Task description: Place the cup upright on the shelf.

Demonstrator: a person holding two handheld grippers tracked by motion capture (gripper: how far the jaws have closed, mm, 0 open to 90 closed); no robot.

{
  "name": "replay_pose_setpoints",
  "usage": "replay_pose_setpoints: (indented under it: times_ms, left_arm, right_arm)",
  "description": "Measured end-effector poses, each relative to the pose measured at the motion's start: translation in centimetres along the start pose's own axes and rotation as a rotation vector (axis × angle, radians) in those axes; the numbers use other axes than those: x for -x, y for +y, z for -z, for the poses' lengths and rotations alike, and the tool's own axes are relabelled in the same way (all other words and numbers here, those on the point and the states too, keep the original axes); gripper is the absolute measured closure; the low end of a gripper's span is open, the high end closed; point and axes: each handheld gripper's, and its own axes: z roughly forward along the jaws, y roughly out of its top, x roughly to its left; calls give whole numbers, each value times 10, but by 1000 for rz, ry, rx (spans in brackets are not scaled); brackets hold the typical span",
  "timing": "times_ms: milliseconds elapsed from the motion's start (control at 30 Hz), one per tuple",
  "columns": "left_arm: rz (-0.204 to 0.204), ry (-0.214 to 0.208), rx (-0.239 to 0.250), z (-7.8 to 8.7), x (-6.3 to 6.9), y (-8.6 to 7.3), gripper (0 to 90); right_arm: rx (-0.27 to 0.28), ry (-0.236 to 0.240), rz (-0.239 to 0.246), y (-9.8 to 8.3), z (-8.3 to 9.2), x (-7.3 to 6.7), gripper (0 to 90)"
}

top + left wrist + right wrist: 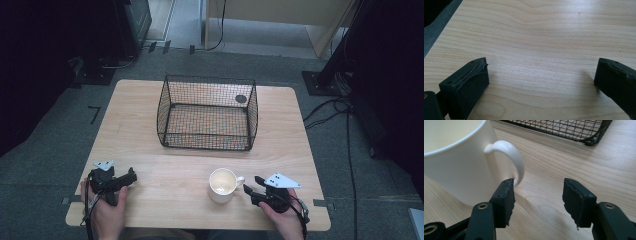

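Left claw [133,176] at desk's [150,150] near-left corner, jaws spread wide over bare wood, holding nothing. White mug [222,184] sits by near edge, right of centre, handle [510,157] pointing right. Right claw [251,185] just beside it toward near-right corner, jaws half open, one pad at the handle's base, nothing gripped. Wire basket [207,112] empty, toward far edge. Step looks like the approach to grasp; next needs the handle centred between the pads, then closing.
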Motion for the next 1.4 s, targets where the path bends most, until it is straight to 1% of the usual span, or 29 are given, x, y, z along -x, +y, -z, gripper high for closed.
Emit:
replay_pose_setpoints:
  times_ms: [67, 100, 200, 267, 300, 433, 467, 600, 633, 667, 700, 733, 767, 900, 1000, 1133, 1200, 1233, 1400]
  left_arm:
    - [0, 0, 0, 0, 0, 0, 0]
    - [0, 0, 0, 0, 0, 0, 0]
    - [0, 0, 0, 0, 0, 0, 0]
    - [0, 0, 0, 0, 0, 0, 0]
    - [0, 0, 0, 0, 0, 0, 0]
    - [0, 0, 0, 0, 0, 0, 0]
    - [0, 0, 0, 0, 0, 0, 0]
    - [0, 0, 0, 0, 0, 0, 0]
    - [0, 0, 0, 0, 0, 0, 0]
    - [0, 0, 0, 0, 0, 0, 0]
    - [0, 0, 0, 0, 0, 0, 0]
    - [0, 0, 0, 0, 0, 0, 0]
    - [0, 0, 0, 0, 0, 0, 0]
    - [0, 0, 0, 0, 0, 0, 0]
    - [0, 0, 0, 0, 0, 0, 0]
    - [0, 0, 0, 0, 0, 0, 0]
    - [0, 0, 0, 0, 0, 0, 0]
    - [0, 0, 0, 0, 0, 0, 0]
    - [-4, -3, -1, 0, 0, 0, 0]
  right_arm:
    - [2, 2, 1, 0, -1, -1, 445]
    - [13, 10, 3, 1, -3, -2, 475]
    - [32, 20, -8, 3, -5, -5, 524]
    - [34, 24, -6, 4, -6, -6, 533]
    - [43, 23, 1, 4, -8, -8, 578]
    - [64, 8, -7, 6, -10, -10, 610]
    - [72, -5, -12, 6, -11, -12, 619]
    - [87, -35, -2, 6, -13, -18, 630]
    - [99, -50, -4, 7, -14, -19, 645]
    - [109, -62, -17, 7, -14, -20, 669]
    - [115, -51, -33, 7, -15, -20, 725]
    - [124, -36, -33, 7, -15, -20, 772]
    - [127, -33, -28, 6, -15, -22, 802]
    - [140, -73, 8, 5, -15, -24, 832]
    - [149, -80, 17, 5, -13, -27, 846]
    - [178, -93, 50, 9, -10, -29, 857]
    - [197, -91, 49, 10, -8, -30, 860]
    - [198, -94, 44, 12, -7, -30, 860]
    - [201, -110, 50, 19, -8, -30, 859]
